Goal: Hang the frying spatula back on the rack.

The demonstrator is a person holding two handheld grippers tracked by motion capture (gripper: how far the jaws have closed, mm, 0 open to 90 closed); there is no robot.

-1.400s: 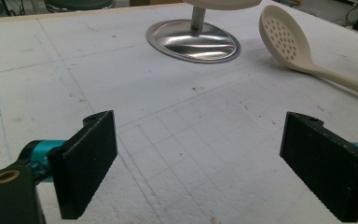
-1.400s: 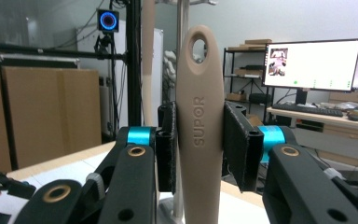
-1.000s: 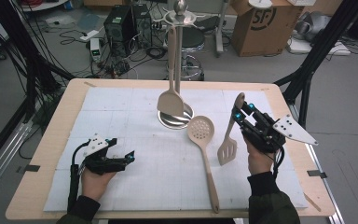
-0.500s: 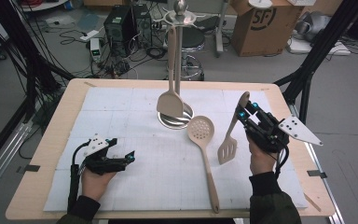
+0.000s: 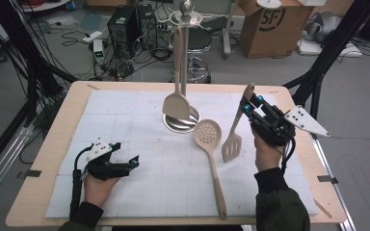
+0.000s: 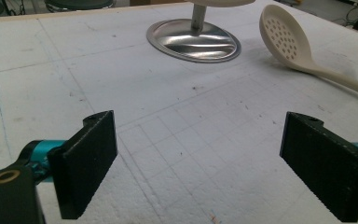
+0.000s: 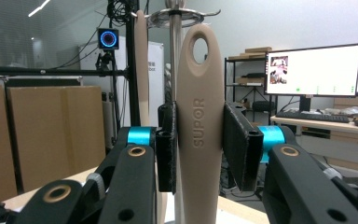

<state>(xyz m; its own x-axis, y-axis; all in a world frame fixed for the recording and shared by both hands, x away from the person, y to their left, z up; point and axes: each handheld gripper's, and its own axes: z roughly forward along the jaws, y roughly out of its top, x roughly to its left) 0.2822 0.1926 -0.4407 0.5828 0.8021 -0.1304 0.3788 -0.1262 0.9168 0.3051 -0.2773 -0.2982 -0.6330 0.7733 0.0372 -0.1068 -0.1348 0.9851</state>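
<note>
High view: right gripper (image 5: 248, 102) clamped on the handle of a slotted spatula (image 5: 237, 126), held up off the white mat (image 5: 125, 125) near the right edge of the table (image 5: 48, 144). Compared with a second ago, carried a touch farther from the person and stood more upright, handle end now tipped toward the utensil stand (image 5: 182, 72) (blade hanging low, just above the mat). Otherwise unchanged: slotted spoon (image 5: 209, 144) lying flat on the mat just left of the spatula, bowl end close to the stand's round metal base; a solid turner (image 5: 177, 96) hanging from the stand's top ring, as before.

Right gripper view: both pads pressed flat against the spatula's handle (image 7: 199, 121), one on each side, hanging hole at the top of the handle well above the pads, stand's pole and ring straight behind it.

Left gripper (image 5: 125, 164) resting on the mat at the near left, same spot as a second ago. Left gripper view: jaws wide apart with nothing between them, bare mat ahead, stand base (image 6: 193, 39) and spoon bowl (image 6: 283, 37) farther off.
</note>
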